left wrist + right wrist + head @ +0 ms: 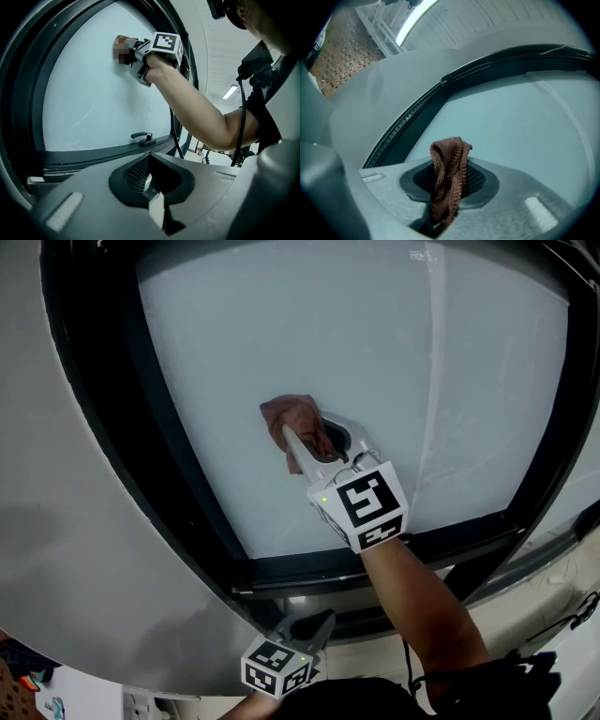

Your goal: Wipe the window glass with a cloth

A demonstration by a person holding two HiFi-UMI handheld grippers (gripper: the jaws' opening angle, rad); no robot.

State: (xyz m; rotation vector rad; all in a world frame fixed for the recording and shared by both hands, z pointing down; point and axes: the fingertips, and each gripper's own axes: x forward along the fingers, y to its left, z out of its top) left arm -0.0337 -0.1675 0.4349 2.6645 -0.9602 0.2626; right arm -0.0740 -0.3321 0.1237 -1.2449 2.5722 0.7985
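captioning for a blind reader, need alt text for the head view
The right gripper holds a crumpled reddish-brown cloth against the pale frosted window glass, which sits inside a dark frame. The left gripper hangs shut and empty below the frame's lower edge.

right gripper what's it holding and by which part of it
The right gripper is shut on the cloth, pinching one bunched end between its fingers. The rest sticks out past them toward the glass.

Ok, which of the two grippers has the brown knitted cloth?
The right gripper: the brown knitted cloth is pinched in its jaws against the window glass. The left gripper, low by the dark frame, is shut on nothing.
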